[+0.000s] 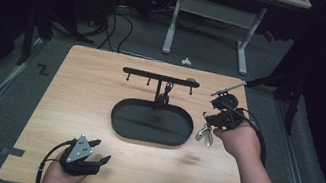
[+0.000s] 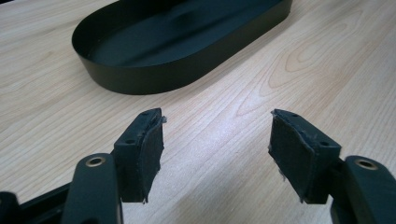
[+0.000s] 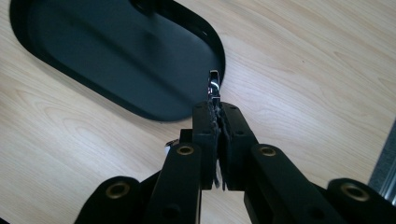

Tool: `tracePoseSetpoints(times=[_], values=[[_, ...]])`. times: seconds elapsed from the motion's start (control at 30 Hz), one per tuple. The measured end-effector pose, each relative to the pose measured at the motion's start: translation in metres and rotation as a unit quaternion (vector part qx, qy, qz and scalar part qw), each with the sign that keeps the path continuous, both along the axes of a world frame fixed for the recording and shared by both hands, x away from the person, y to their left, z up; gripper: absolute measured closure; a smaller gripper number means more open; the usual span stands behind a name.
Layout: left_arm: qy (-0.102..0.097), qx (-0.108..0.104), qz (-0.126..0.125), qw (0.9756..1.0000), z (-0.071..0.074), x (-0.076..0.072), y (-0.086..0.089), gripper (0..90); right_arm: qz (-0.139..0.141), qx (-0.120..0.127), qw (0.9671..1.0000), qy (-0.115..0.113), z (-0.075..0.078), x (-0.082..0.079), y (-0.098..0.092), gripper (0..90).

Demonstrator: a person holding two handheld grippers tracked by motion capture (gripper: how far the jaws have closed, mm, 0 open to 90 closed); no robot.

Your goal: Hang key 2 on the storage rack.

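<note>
Here, wooden tabletop (image 1: 101,85) carries black oval tray (image 1: 119,114) with T-shaped hook rack (image 1: 158,76) at frame centre. Right claw (image 1: 205,129), right of tray, pinches small shiny metal piece (image 3: 214,86), maybe key or clip: light, stiff, slippery; grip flat faces. Piece mostly hidden between pads, shape unclear. Left claw (image 2: 217,140) gapes empty, lower left.

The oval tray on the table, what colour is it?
Black; the oval tray shows best in the high view.
</note>
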State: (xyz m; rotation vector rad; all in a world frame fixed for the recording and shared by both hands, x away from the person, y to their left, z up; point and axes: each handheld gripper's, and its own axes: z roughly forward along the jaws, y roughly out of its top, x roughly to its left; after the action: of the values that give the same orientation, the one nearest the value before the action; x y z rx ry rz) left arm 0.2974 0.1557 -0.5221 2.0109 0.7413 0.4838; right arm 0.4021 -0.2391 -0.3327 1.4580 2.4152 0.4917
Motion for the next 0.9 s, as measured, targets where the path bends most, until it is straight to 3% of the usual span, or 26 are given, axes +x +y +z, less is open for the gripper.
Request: tracePoseSetpoints(times=[0.43,0.53,0.9], values=[[0.003,0.003,0.013,0.9999,0.000,-0.007,0.007,35.4,0.028,0.011,0.9995,-0.008,0.003,0.012,0.022,86.6],[0.000,0.013,0.007,0.9999,0.000,-0.008,0.005,35.4,0.027,0.013,0.9995,-0.010,0.005,0.014,0.024,86.6],[-0.001,0.012,0.007,0.9999,-0.001,-0.009,0.008,35.3,0.025,0.013,0.9995,-0.014,0.007,0.025,0.030,86.6]])
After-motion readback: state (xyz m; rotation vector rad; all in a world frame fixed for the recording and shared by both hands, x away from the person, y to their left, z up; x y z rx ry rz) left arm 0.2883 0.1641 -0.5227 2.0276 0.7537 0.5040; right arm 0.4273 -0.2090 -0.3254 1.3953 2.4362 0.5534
